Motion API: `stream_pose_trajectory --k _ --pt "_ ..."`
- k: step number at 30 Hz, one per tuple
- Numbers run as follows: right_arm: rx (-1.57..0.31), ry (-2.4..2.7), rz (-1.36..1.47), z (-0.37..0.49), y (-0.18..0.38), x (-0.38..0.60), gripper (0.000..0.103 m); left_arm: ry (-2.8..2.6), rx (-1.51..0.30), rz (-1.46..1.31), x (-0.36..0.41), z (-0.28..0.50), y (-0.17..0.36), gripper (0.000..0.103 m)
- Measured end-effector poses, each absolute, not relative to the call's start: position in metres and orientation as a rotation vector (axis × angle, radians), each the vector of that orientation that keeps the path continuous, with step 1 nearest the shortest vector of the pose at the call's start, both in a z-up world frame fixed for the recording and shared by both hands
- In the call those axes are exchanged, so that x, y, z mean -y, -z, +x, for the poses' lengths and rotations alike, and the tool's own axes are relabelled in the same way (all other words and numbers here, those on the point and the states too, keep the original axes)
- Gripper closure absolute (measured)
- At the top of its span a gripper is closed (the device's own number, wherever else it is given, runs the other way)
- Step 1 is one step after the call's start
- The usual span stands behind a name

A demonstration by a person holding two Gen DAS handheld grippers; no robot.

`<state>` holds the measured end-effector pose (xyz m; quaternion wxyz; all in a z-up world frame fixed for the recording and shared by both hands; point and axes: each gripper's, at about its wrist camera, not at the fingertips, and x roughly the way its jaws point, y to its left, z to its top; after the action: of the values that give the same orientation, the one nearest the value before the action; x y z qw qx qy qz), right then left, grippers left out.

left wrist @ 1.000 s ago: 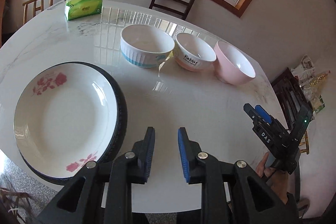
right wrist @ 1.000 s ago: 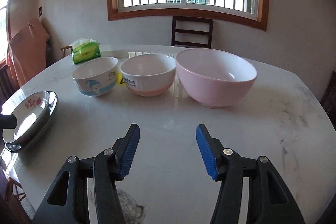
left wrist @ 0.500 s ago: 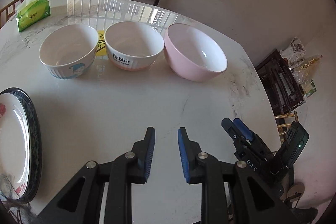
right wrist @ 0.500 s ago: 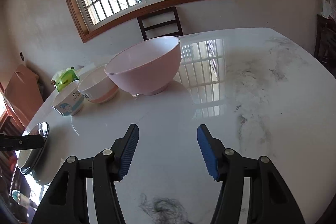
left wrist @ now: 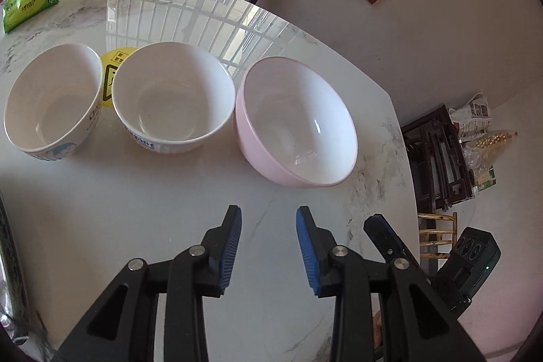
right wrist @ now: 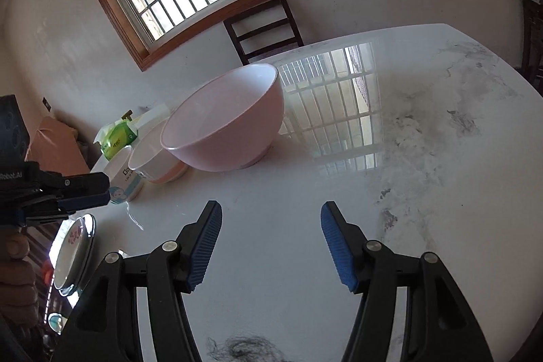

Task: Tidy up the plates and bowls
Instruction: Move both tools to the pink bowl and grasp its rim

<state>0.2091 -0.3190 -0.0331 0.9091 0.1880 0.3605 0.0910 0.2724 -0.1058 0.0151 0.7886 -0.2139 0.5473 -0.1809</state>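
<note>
Both of your grippers have swung away from the plates toward the row of bowls since a second ago: in the left wrist view the flowered plate that filled the left side is gone, and the pink bowl (left wrist: pixel 298 128) now sits straight ahead of the left gripper (left wrist: pixel 268 246). Its jaws have just been opening and stand partly apart with nothing between them. Your right gripper (right wrist: pixel 271 246) has been widening too, about half open, also empty, over bare marble table (right wrist: pixel 424 158).

What the next move turns on, as I read it: the pink bowl lies ahead and a little to the right of your left tool, and ahead and to the left of your right tool, so it sits between the two. The left looks nearer. The bowls have no long axis, so only the rim matters, and the near rim faces you. The Rabbit bowl (left wrist: pixel 173 100) sits just beside the pink one, perhaps touching, and the blue cartoon bowl (left wrist: pixel 52 104) is close on its far side.

Hard to make out: the stacked plates (right wrist: pixel 73 255) show only as a sliver at the lower left of the right wrist view, partly behind the left gripper. How many plates are there you cannot tell. The lettering on both smaller bowls is cut off.
</note>
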Motion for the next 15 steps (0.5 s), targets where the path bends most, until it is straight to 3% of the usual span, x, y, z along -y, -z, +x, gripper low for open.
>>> stream_pose_trajectory --k 5,15 --pt "-0.781 -0.256 0.424 0.255 0.0 0.335 0.038 0.322 -1.213 -0.537 0.11 0.303 -0.007 0.069" --pt "-0.877 -0.213 0.335 0.334 -0.01 0.331 0.038 0.264 -1.245 -0.532 0.125 0.325 0.009 0.069"
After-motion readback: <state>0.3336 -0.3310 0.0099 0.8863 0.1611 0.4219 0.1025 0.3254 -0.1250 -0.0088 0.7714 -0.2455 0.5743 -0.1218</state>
